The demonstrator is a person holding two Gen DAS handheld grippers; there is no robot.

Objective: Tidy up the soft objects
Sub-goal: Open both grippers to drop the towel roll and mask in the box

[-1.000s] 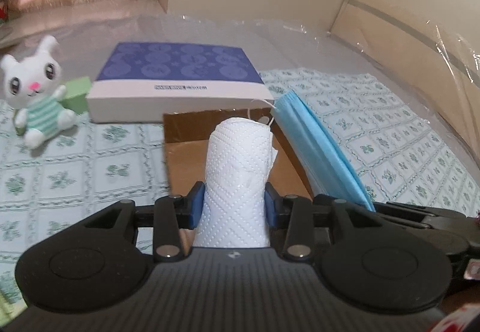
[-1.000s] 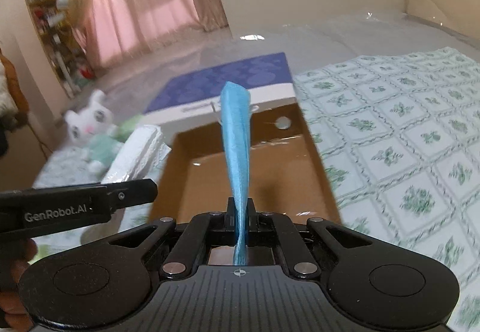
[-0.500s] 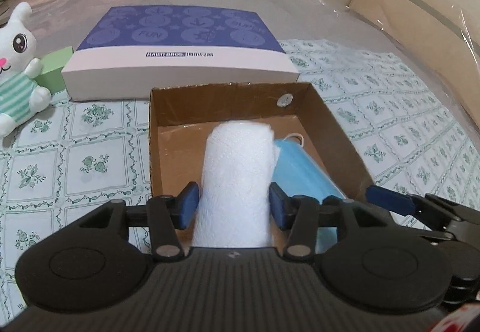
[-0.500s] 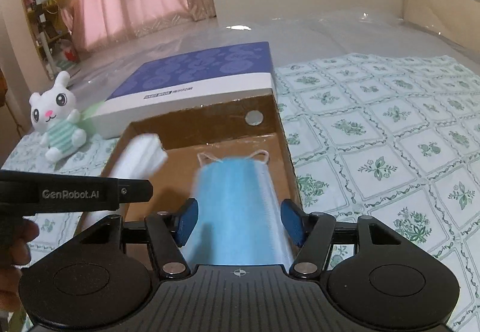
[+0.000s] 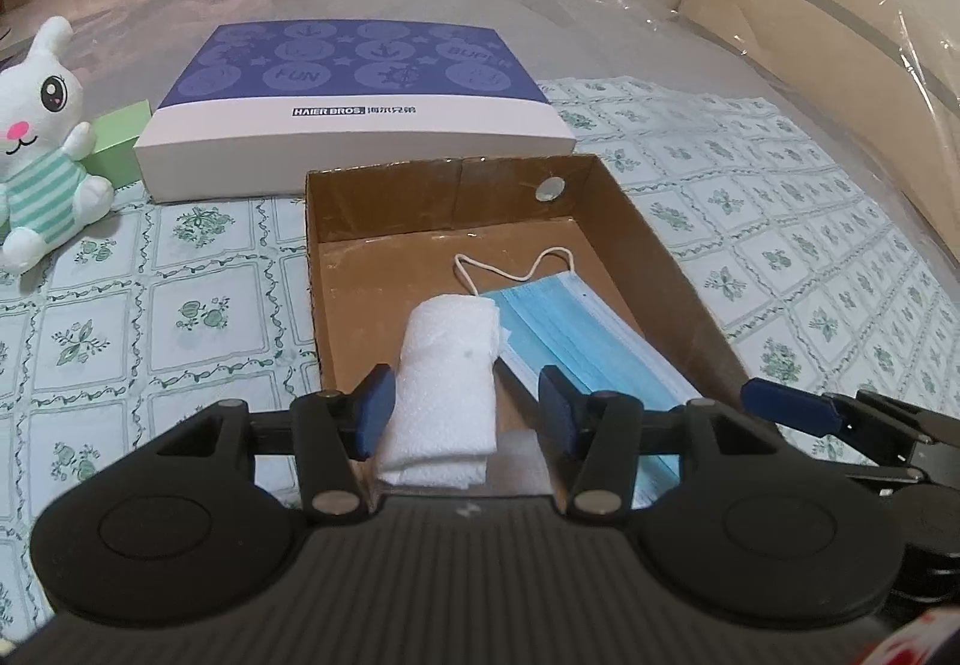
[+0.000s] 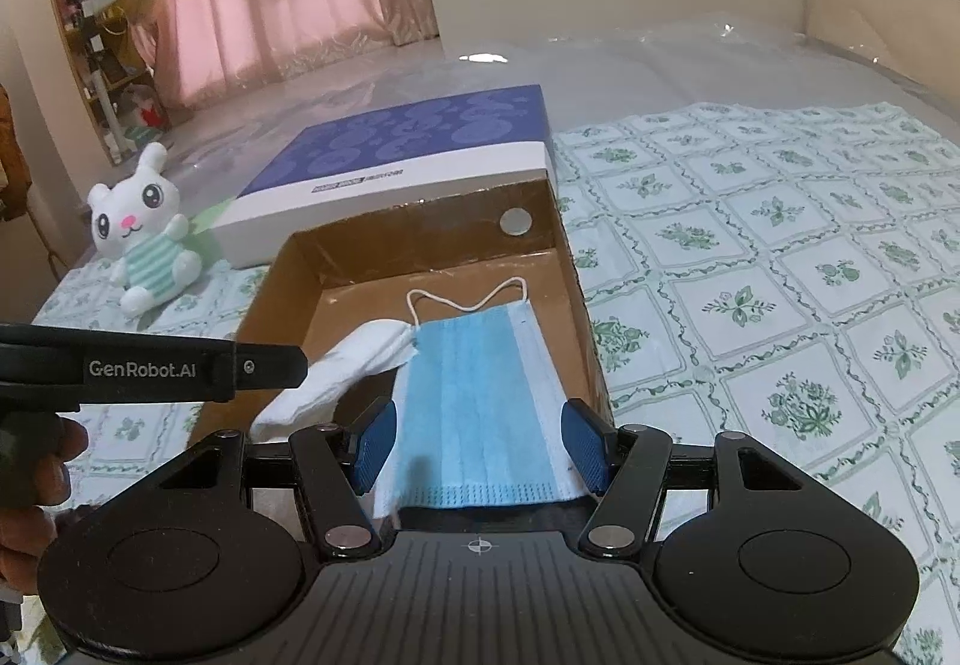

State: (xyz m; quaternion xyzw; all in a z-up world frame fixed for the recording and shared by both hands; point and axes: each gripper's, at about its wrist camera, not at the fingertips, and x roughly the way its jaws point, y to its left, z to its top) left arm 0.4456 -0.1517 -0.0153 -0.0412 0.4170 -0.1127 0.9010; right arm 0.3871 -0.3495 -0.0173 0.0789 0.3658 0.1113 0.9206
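Note:
A brown cardboard box (image 5: 384, 197) (image 6: 558, 269) lies open on the patterned bed cover. Inside it lie a folded white paper towel (image 5: 447, 383) (image 6: 354, 359) on the left and a blue face mask (image 5: 576, 341) (image 6: 474, 395) on the right, side by side. My left gripper (image 5: 465, 416) is open, its blue pads apart on either side of the towel's near end. My right gripper (image 6: 480, 443) is open, its pads apart on either side of the mask's near end. A white plush rabbit (image 5: 42, 143) (image 6: 144, 227) sits on the cover left of the box.
A flat purple-and-white gift box (image 5: 354, 107) (image 6: 396, 167) lies just behind the cardboard box. A small green box (image 5: 117, 140) sits beside the rabbit. The bed's plastic-wrapped headboard (image 5: 840, 41) rises at the right. Bare patterned cover (image 6: 780, 305) stretches right of the box.
Both grippers came down to the box and opened. The towel and the mask left the pads and now lie flat in the box.

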